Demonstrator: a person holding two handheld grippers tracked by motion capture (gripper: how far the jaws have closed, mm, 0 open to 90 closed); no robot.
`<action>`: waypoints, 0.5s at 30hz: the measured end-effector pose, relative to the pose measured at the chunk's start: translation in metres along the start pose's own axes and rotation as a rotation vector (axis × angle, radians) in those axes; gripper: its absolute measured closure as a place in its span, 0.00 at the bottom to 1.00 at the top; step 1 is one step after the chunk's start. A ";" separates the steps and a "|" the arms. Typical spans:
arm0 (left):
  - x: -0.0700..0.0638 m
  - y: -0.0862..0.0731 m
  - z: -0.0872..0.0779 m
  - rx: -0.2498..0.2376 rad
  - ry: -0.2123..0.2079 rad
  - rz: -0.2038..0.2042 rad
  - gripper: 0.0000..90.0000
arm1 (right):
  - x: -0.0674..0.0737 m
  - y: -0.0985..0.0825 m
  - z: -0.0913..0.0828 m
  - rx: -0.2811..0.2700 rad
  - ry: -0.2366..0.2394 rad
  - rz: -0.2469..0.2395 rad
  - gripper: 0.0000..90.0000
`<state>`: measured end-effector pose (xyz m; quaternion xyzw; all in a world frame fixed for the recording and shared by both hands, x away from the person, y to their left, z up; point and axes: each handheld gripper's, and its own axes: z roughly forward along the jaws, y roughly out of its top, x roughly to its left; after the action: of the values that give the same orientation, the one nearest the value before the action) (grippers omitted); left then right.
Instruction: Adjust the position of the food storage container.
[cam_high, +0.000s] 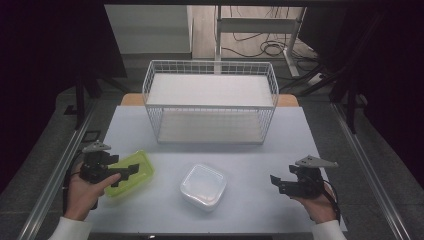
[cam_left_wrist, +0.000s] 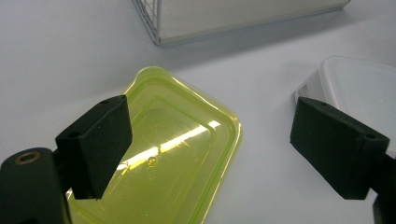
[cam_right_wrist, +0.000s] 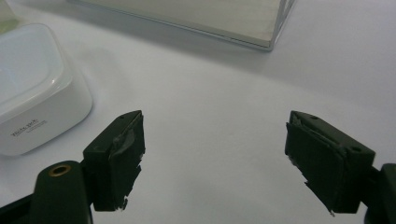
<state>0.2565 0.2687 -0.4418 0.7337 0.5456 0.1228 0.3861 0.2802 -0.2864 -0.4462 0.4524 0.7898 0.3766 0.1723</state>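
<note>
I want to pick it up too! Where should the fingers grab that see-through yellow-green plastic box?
Probably by the rim of the see-through yellow-green plastic box, at the edge nearest the left gripper. The box lies flat and looks wider than the open fingers, while the rim is a thin lip sticking out, so one finger could go over it and one under, coming in low from the person's side.

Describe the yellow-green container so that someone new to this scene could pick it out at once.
Start at the white wire basket at the back of the pale table, then come toward the near left corner. There the yellow-green container lies under the open left gripper. It is see-through and brightly coloured, unlike the white lidded box to its right.
</note>
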 end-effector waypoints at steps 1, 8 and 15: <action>0.000 0.000 0.000 -0.001 0.003 -0.004 0.14 | -0.003 -0.001 0.002 -0.001 0.008 0.002 0.22; -0.002 -0.001 -0.002 -0.011 0.009 0.003 0.14 | -0.006 0.001 0.009 0.016 0.011 -0.024 0.23; -0.002 0.000 -0.004 -0.023 -0.005 0.007 0.14 | -0.007 0.004 0.006 0.033 0.004 -0.014 0.23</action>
<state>0.2538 0.2684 -0.4387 0.7313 0.5407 0.1286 0.3952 0.2898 -0.2882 -0.4482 0.4488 0.7994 0.3632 0.1660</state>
